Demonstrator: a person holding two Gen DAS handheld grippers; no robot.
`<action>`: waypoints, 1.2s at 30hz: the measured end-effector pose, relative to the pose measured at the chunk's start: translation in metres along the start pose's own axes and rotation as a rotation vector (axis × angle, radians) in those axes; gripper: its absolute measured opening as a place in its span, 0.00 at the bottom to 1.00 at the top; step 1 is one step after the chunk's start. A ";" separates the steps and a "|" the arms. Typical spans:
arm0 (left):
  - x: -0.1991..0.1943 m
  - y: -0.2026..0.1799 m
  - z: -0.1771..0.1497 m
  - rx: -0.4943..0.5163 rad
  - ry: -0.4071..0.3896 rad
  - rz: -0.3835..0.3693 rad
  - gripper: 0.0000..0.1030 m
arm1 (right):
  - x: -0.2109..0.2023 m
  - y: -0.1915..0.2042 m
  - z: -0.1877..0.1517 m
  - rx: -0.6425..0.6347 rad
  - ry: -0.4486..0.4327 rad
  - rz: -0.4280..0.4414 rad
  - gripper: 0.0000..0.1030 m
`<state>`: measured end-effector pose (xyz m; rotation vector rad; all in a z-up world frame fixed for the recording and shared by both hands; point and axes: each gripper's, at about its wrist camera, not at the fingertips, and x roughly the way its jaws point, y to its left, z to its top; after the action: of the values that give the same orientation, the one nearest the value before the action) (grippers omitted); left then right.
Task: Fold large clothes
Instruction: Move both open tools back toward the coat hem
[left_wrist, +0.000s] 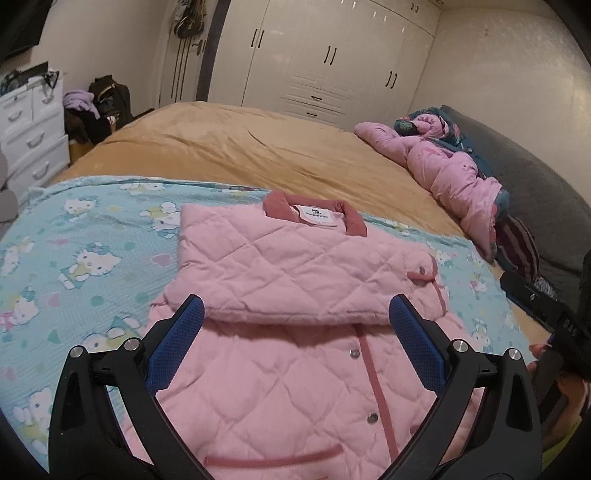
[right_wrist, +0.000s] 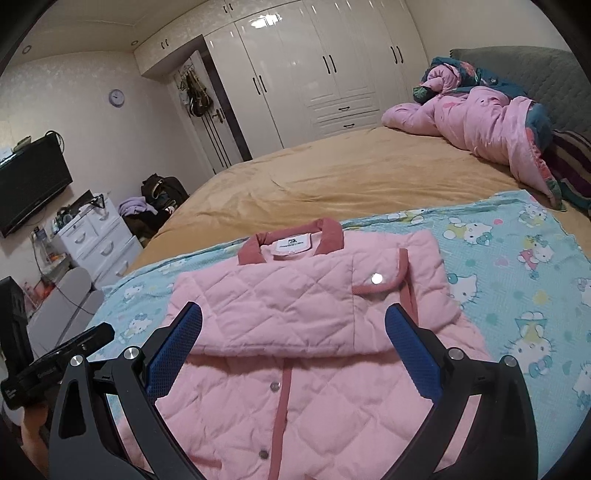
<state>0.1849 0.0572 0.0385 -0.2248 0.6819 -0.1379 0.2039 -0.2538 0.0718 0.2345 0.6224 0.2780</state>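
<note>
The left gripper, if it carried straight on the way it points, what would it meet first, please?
Probably the folded-over sleeve of the pink quilted jacket, whose rolled edge lies just past the open left gripper. Depth is unclear; angled lower, it would touch the jacket front first.

This is a bedroom in a home. A wide bed with a tan cover fills most of the room, with a grey padded headboard at its far right edge. Tall white wardrobes with dark handles line the far wall. A white chest of drawers stands by the bed's left edge, under a wall-mounted television. A round clock hangs on the wall, and a crumpled pink quilt lies near the headboard.
</note>
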 end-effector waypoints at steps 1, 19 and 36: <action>-0.005 0.000 -0.001 -0.001 -0.002 0.002 0.91 | -0.007 0.001 -0.001 0.000 -0.002 0.003 0.96; -0.095 -0.004 -0.030 0.009 -0.030 0.043 0.91 | -0.099 0.012 -0.012 0.013 -0.014 0.015 0.96; -0.133 0.009 -0.070 0.039 0.003 0.124 0.91 | -0.147 -0.010 -0.047 0.013 0.027 -0.010 0.96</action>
<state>0.0384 0.0812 0.0643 -0.1443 0.6940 -0.0330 0.0627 -0.3046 0.1108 0.2400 0.6525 0.2677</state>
